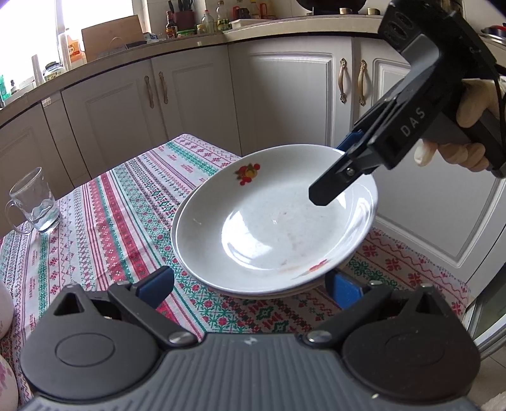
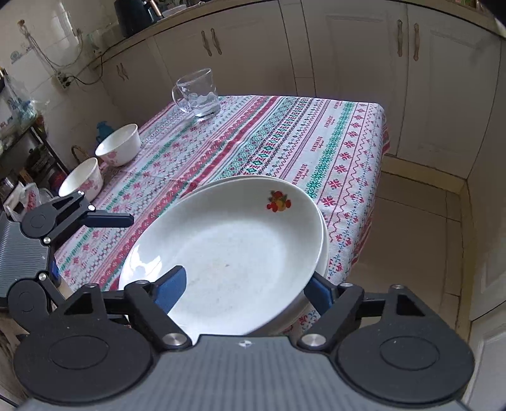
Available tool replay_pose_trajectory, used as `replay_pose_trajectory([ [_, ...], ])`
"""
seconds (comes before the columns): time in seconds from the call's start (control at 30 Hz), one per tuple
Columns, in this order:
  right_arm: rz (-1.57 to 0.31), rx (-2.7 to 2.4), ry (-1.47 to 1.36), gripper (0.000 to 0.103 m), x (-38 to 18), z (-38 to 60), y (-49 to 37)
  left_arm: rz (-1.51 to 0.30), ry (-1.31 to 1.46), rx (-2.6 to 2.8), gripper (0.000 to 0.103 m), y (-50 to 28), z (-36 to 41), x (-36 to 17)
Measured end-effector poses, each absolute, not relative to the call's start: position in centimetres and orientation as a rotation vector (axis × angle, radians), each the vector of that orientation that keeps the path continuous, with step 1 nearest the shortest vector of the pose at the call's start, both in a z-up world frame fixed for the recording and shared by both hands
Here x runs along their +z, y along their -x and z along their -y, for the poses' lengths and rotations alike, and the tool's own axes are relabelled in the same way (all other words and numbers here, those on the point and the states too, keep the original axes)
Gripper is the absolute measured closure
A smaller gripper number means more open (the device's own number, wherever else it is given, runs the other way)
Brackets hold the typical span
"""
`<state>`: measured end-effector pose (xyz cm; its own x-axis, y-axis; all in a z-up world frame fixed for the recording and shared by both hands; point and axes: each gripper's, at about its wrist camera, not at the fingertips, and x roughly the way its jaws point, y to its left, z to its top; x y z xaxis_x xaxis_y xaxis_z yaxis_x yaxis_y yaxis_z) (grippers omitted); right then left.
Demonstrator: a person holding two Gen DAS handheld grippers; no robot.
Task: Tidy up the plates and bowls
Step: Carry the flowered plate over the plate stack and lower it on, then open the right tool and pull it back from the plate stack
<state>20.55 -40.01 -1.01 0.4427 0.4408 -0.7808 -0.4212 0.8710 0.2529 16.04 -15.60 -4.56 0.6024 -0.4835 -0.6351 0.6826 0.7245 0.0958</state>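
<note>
- Left wrist view only: gloved hand (image 1: 471, 132) on the handle of the right tongs (image 1: 335, 170); bottles (image 1: 196, 22) and a cardboard box (image 1: 110, 34) on the far kitchen counter, by a bright window.
- Right wrist view only: two white bowls (image 2: 101, 164) with pink flowers near the tabletop's left edge, just beside each other; wall socket with cables behind them; tiled floor to the right.
- Both views: glass mug (image 1: 33, 202) upright on the patterned cloth, well apart from the plates.
- Plates (image 1: 272, 218): white, fruit motif, stacked near the tabletop (image 1: 104, 221) corner. Top plate sits slightly askew on the one beneath.
- Left tongs (image 1: 253, 284): wide apart, blue pads either side of the stack's near rim. Contact with the rim cannot be told; nothing gripped.
- Right tongs: about half spread. One finger (image 2: 172, 289) over the top plate's inside, the other (image 2: 319, 292) outside below the rim. Rim lies between the pads, not pinched.
</note>
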Motion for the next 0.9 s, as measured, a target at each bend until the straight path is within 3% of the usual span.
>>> replay_pose_trajectory([
  [0.37, -1.000, 0.491, 0.058, 0.006, -1.1, 38.4, -19.8, -0.621, -0.327, -0.687, 0.002, -15.7, 14.7, -4.4],
  [0.57, -1.027, 0.446, 0.098, 0.005, -1.7, 37.7, -19.4, -0.616, -0.320, -0.689, 0.002, -15.3, 14.2, -4.3],
  [0.67, -1.006, 0.445, 0.119, 0.000, -1.2, 37.2, -18.8, -0.613, -0.312, -0.687, 0.002, -15.1, 13.9, -4.1],
  [0.9, -0.904, 0.397, 0.250, 0.000, 0.2, 34.5, -16.8, -0.595, -0.284, -0.686, 0.002, -14.4, 12.5, -3.4],
])
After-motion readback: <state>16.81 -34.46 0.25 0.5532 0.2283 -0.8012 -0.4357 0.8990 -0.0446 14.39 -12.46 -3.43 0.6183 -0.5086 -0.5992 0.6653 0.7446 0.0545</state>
